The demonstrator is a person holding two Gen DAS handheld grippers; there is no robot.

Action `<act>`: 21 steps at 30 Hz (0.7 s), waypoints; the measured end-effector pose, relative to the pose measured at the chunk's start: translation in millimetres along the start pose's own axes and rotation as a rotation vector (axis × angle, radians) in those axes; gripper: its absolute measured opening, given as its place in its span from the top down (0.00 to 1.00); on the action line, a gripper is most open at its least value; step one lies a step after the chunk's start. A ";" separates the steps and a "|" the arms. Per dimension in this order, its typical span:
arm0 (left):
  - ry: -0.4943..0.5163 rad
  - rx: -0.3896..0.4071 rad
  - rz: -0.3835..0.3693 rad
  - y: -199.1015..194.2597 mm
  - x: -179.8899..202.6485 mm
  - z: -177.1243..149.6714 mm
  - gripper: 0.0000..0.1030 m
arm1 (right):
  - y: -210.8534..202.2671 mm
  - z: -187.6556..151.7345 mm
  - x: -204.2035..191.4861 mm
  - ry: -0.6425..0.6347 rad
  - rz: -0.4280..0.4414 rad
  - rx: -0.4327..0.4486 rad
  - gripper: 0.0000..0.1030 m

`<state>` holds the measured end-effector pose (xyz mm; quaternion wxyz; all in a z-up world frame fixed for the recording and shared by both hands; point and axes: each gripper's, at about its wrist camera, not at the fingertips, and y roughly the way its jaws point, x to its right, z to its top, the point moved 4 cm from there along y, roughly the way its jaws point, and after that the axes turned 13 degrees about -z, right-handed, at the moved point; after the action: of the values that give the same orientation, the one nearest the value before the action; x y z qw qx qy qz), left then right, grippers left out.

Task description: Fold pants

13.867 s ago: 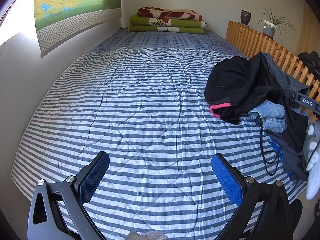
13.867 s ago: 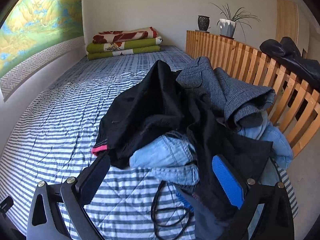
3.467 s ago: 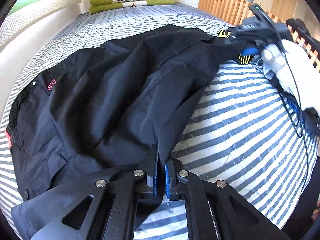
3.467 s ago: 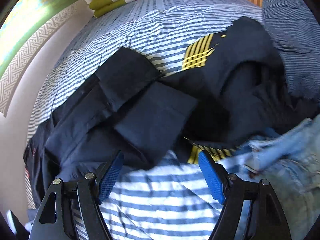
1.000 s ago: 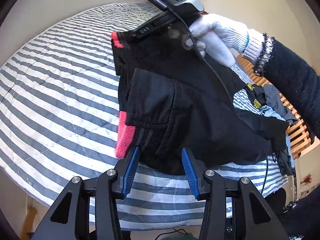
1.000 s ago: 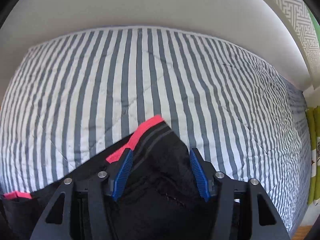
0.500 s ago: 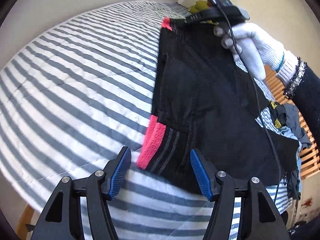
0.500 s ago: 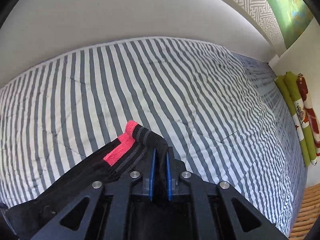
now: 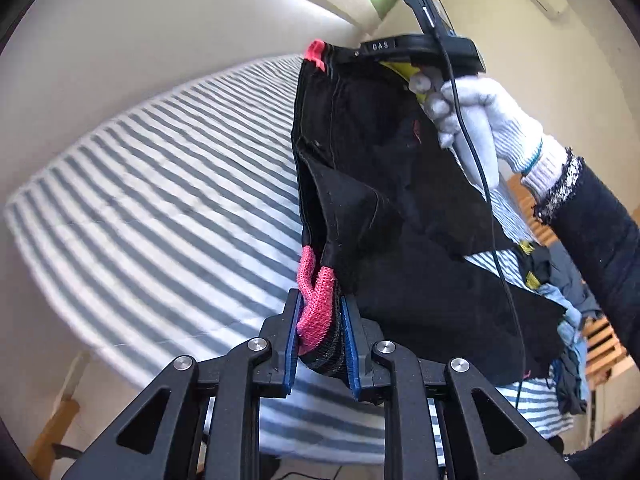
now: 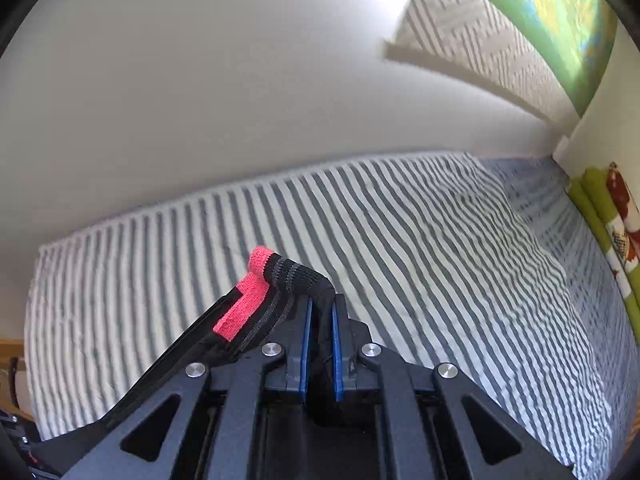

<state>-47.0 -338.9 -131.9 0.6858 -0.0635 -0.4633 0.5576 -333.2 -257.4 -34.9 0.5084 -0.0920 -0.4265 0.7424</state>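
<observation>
A pair of black fabric pants (image 9: 384, 184) with a ribbed waistband trimmed in bright pink hangs in the air above a bed, stretched between two hand-held grippers. The left gripper (image 9: 320, 332), black with blue-padded fingers (image 9: 291, 344), has just been closing and now grasps one corner of the waistband, pink knit and black ribbing bunched between its pads. The right gripper (image 10: 319, 340), of the same make, is clenched on the other corner of the waistband, where black ribbed elastic rises from between its narrow blue pads and a pink strip (image 10: 244, 304) folds off to the left of them. In the left wrist view that right gripper appears near the top of the frame, held by a hand in a white knitted glove (image 9: 476, 120) with a dark sleeve (image 9: 600, 232) behind it, and a thin black cable (image 9: 486, 184) runs down in front of the cloth. The legs of the pants trail down and to the right, their lower end reaching the bed (image 9: 168, 184), which is covered with a quilted bedspread in grey and white stripes. At the far right edge lies a heap of other clothes (image 9: 560, 292), dark and pale blue, beside a slatted wooden rail (image 9: 600, 340). A plain pale wall (image 10: 200, 92) stands behind the bed, with a green and yellow hanging (image 10: 552, 12) on it. Folded green blankets (image 10: 600, 216) lie at the head of the bed
</observation>
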 end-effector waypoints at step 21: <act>0.341 -0.187 -0.058 59.7 157.7 -31.0 0.52 | -248.8 -309.9 189.8 0.536 -0.288 -0.157 0.47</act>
<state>-75.3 -173.6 -96.3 0.7613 -0.2072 -0.3917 0.4733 -76.6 97.7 10.4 0.6940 -0.2620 -0.3421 0.5768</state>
